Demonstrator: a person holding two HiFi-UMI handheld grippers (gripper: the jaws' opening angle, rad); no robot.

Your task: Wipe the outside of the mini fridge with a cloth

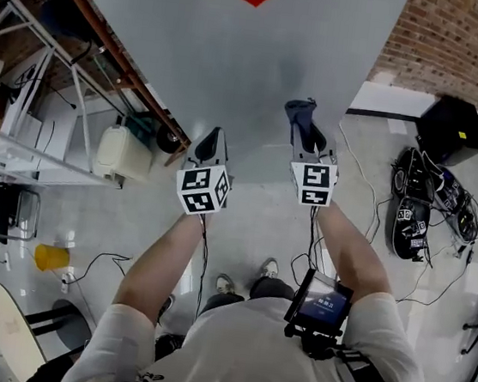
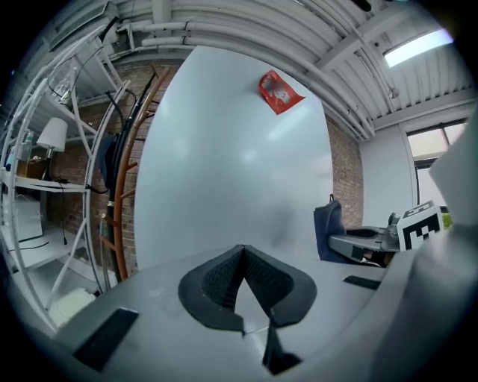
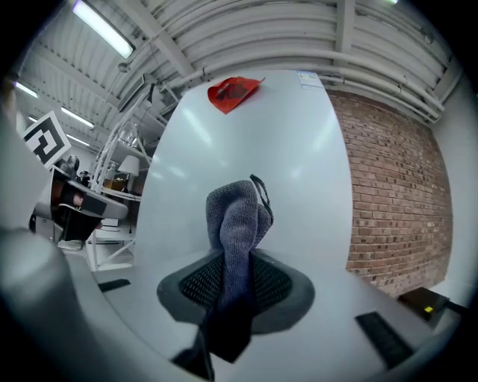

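I'm facing the mini fridge (image 1: 236,73), its pale side filling the space ahead of both claws. My right claw (image 3: 237,254) is clenched on the grey cloth (image 3: 235,216), which stands bunched out of the jaws near the fridge side; whether it touches, I can't tell. My left claw (image 2: 243,250), just beside it, is pinched closed on nothing. A red sticker (image 3: 233,91) sits near the fridge's top edge.
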